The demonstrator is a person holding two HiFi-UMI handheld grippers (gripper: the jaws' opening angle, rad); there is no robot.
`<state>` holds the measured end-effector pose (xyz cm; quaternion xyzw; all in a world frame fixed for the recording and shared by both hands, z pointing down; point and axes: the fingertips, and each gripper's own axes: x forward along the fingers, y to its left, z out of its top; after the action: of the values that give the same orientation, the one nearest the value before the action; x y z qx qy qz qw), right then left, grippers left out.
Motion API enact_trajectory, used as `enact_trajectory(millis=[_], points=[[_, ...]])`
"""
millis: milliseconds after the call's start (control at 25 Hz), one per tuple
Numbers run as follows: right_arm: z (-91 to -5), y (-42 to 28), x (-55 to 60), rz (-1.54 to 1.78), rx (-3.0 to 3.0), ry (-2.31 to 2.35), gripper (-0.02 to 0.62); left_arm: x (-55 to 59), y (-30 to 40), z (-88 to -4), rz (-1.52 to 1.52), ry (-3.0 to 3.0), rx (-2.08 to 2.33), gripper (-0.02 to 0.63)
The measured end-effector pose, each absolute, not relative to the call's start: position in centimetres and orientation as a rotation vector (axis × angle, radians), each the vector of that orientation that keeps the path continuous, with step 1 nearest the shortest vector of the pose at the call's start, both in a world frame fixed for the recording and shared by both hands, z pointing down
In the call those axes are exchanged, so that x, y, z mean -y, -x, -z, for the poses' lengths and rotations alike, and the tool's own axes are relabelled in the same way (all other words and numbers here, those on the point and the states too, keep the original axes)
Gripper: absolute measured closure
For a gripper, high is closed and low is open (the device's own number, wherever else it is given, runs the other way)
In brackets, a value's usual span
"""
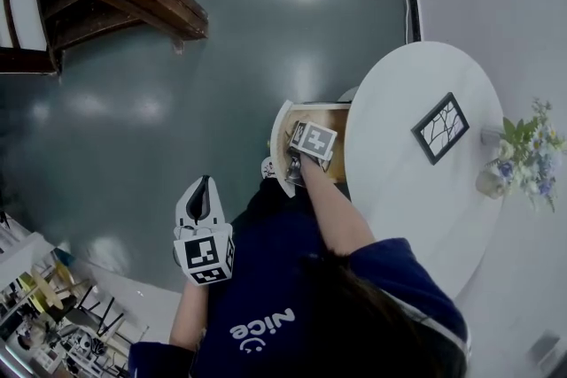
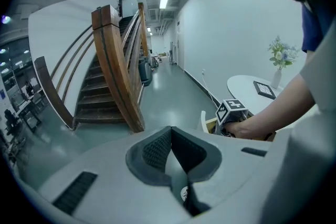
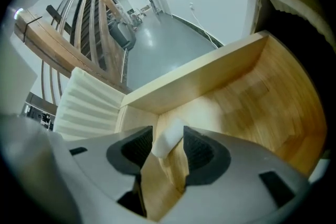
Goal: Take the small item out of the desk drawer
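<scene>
Grasping the item (image 3: 168, 140) with the right claw (image 3: 167, 129) inside the drawer (image 3: 252, 92), near its far corner, and holding the left claw (image 2: 171, 136) clenched and empty. Squeezing evenly and lifting straight up, clearing the drawer walls. Lying askew between the pads, long axis running near-left to far-right.
</scene>
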<state>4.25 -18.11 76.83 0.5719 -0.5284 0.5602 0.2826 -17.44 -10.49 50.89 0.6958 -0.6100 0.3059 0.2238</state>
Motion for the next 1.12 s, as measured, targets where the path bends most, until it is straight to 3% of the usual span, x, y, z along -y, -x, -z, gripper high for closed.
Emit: enact_trajectory(millis=[960, 1120], points=[[-82.2, -3.6, 17.6, -1.589, 1.328, -1.395, 0.396, 9.5, 16.8, -52.1, -0.931, -1.894, 1.680, 0.603], [-82.7, -3.1, 17.2, -1.607, 1.318, -1.355, 0.446, 10.0, 16.9, -51.7, -0.877, -1.888, 1.683, 0.603]])
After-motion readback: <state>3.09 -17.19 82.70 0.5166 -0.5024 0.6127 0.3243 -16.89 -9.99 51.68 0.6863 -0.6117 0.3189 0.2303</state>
